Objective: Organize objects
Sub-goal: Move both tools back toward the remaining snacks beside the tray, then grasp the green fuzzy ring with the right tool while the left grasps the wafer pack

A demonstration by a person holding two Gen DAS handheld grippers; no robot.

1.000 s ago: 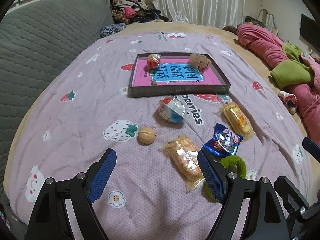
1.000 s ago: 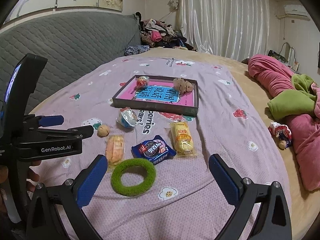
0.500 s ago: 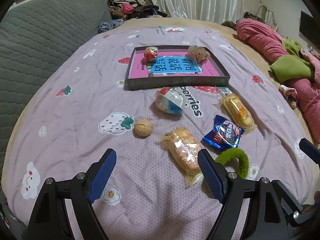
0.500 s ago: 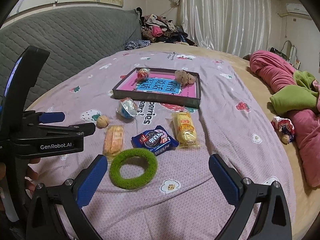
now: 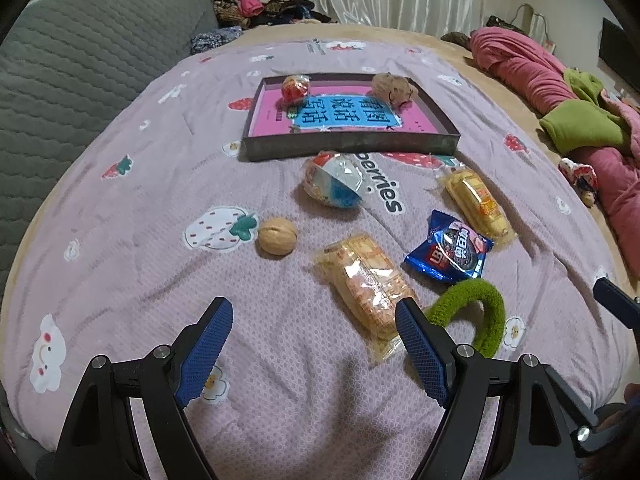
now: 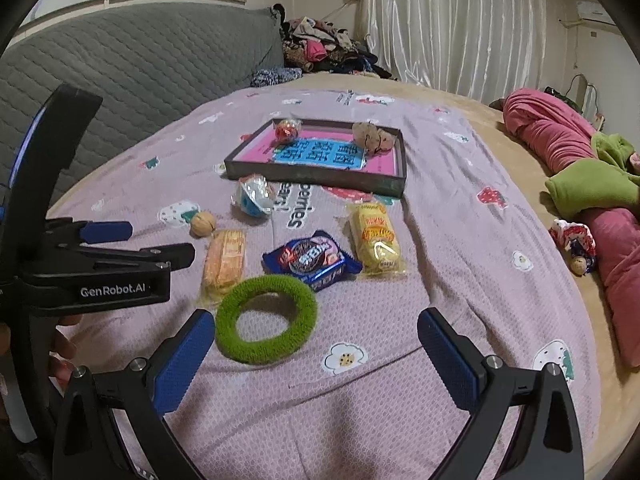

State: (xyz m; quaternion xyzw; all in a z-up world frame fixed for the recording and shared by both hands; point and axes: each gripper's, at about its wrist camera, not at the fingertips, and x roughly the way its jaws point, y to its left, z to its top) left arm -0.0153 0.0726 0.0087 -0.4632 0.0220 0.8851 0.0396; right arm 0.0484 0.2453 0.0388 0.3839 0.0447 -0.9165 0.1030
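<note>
A dark tray (image 5: pixel 352 147) (image 6: pixel 316 178) with a pink and blue bottom holds a red wrapped ball (image 5: pixel 295 88) and a brown lump (image 5: pixel 390 87). In front of it on the bed lie a blue-white packet (image 5: pixel 334 185), a walnut (image 5: pixel 277 236), an orange cracker pack (image 5: pixel 366 280), a blue cookie pack (image 5: pixel 450 251), a yellow cake pack (image 5: pixel 476 204) and a green fuzzy ring (image 6: pixel 266 318). My left gripper (image 5: pixel 310 344) is open and empty, just short of the cracker pack. My right gripper (image 6: pixel 316 356) is open and empty, its left finger beside the ring.
The bed has a lilac strawberry-print cover (image 5: pixel 160 184). A grey quilted headboard (image 5: pixel 80 60) stands at left. Pink and green bedding (image 6: pixel 580 160) is bunched at right, with a small doll (image 6: pixel 576 244) beside it. Clothes are piled at the back (image 6: pixel 320 48).
Both grippers have moved forward and lower toward the objects; the snacks and ring now sit closer to the fingers. Nothing on the bed has moved.
</note>
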